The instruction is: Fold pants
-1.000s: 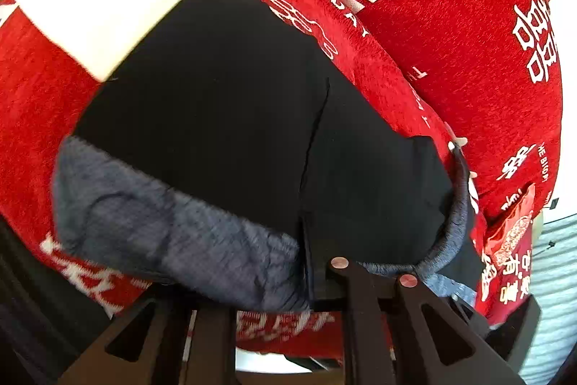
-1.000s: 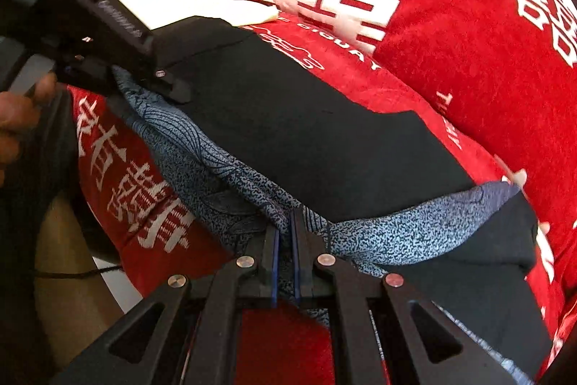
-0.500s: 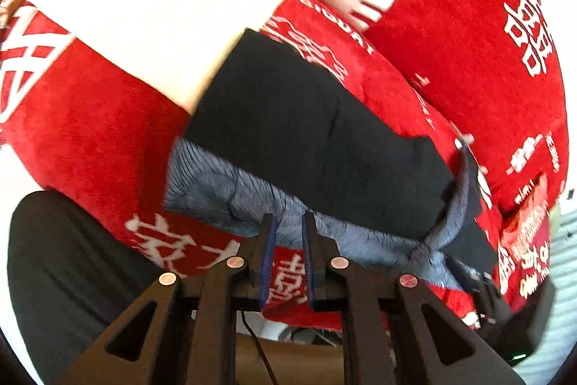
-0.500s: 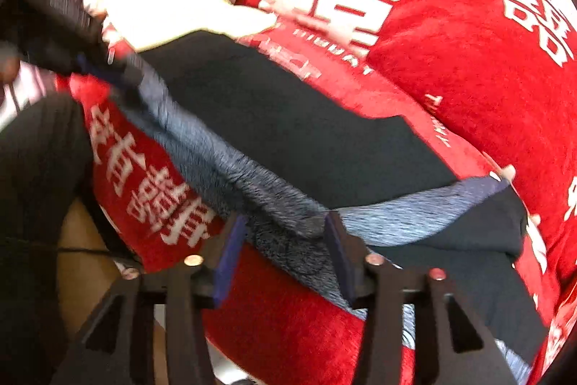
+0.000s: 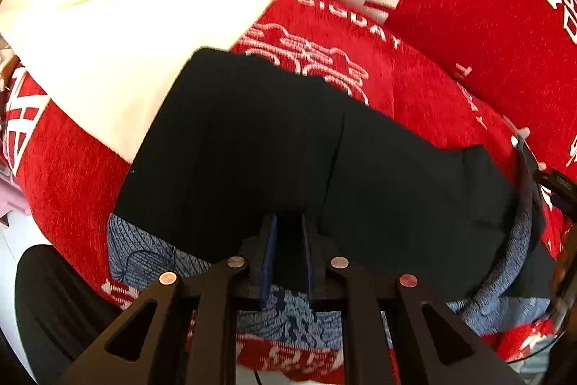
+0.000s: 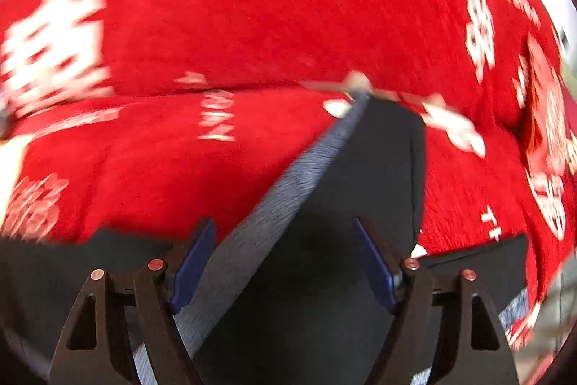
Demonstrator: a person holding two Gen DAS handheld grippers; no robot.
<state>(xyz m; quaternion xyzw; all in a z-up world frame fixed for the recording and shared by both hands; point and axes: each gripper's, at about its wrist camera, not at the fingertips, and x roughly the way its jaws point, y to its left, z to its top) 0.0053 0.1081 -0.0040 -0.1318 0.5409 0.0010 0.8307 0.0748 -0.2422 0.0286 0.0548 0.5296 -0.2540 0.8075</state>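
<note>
red plush sofa cover with white lettering (image 5: 450,89) carries the black pants with blue-grey patterned lining (image 5: 288,147); my left gripper (image 5: 288,251) stands narrow, nothing visibly pinched, my right gripper (image 6: 285,262) has just opened wide over them.

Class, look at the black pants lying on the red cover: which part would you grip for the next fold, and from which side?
Grip the grey-blue waistband at the pants' end, coming from above: it likely offers a raised, thicker edge, while the legs lie flat.
</note>
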